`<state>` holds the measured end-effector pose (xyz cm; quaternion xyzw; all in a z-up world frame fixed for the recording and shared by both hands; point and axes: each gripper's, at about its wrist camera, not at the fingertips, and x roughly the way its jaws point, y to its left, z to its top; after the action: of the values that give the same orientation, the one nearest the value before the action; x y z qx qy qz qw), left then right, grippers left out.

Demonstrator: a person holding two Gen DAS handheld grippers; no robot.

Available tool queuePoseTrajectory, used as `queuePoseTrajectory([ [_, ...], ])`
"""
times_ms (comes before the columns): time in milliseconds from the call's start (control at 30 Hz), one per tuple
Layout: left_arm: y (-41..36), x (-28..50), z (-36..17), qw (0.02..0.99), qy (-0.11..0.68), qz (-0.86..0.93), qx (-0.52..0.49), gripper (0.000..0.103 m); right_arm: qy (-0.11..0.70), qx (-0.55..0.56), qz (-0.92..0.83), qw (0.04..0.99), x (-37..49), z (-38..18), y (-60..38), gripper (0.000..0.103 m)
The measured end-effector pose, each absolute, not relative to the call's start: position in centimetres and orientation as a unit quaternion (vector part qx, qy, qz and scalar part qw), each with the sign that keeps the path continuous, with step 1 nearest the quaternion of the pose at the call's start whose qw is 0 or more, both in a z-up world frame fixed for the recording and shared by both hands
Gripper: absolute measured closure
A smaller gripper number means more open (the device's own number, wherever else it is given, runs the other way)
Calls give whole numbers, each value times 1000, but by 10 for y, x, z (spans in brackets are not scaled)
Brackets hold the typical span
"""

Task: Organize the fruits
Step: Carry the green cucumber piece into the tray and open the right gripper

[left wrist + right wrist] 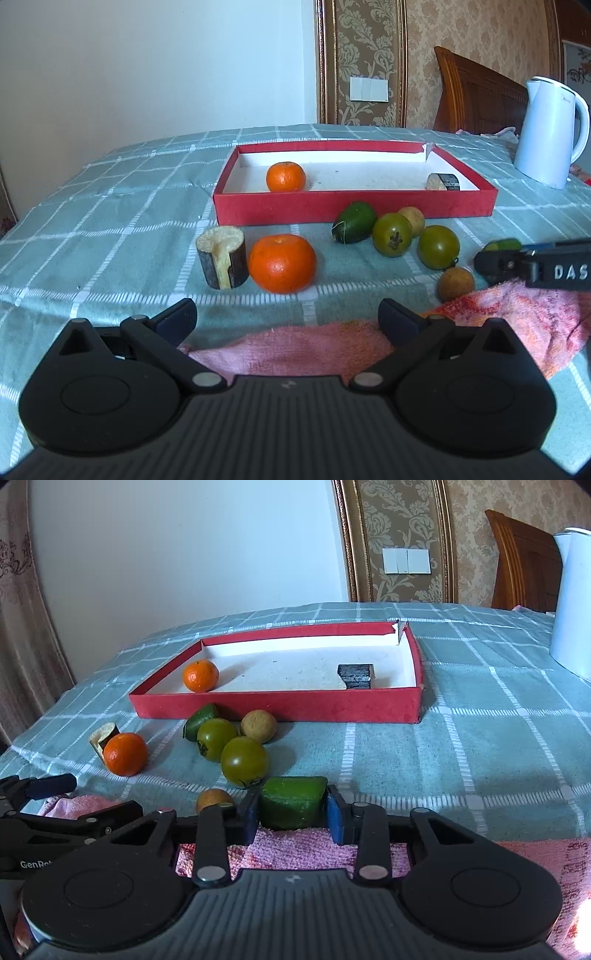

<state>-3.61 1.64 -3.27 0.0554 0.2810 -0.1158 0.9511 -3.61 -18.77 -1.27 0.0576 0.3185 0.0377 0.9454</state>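
Nearest the lens, the right claw (291, 814) grips a green fruit piece (291, 806) between its blue pads, just above the pink towel (295, 853) at the near edge of the tabletop (480, 746); the left claw (288, 319) hangs wide and empty over the same towel.

The red box (280, 707) is the landmark; inside it sit a small orange (200, 675) at its left end and a dark cut stalk piece (356, 676) towards its right end. Just in front of the box lie a green oval fruit (201, 722), a tan round fruit (258, 725) and two green tomatoes (216, 738), (244, 761), clustered and touching; further left of them sit a larger orange (125, 754) and a second stalk piece (103, 738), touching each other; a small brown fruit (214, 799) rests near the towel, just beside the right claw.

Judging from here, the held piece must clear the box's front wall; carried too low, it could catch the rim and shove the light box, or knock the tomatoes rolling. The pads hold only its ends, so a smooth skin might slip.

The kettle (550, 133), right of the box, is cut off in the right view; the green piece's underside is hidden; whether it is cut or whole is hard to tell.
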Motion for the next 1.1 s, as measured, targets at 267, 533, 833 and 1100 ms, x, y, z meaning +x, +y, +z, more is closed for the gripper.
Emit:
queuePoseTrajectory([
  [267,22,-22,-36,941,309,-129,36,0,306,46,28,950,-25,1,-192,68],
  [533,22,-25,-36,941,307,-137,38,0,289,17,19,957,1,11,-189,68],
  [833,23,-25,-36,941,307,-138,37,0,281,-5,22,959,22,13,-183,68],
  [1100,23,-25,-36,941,307,-138,37,0,265,-11,10,964,61,23,-184,68],
])
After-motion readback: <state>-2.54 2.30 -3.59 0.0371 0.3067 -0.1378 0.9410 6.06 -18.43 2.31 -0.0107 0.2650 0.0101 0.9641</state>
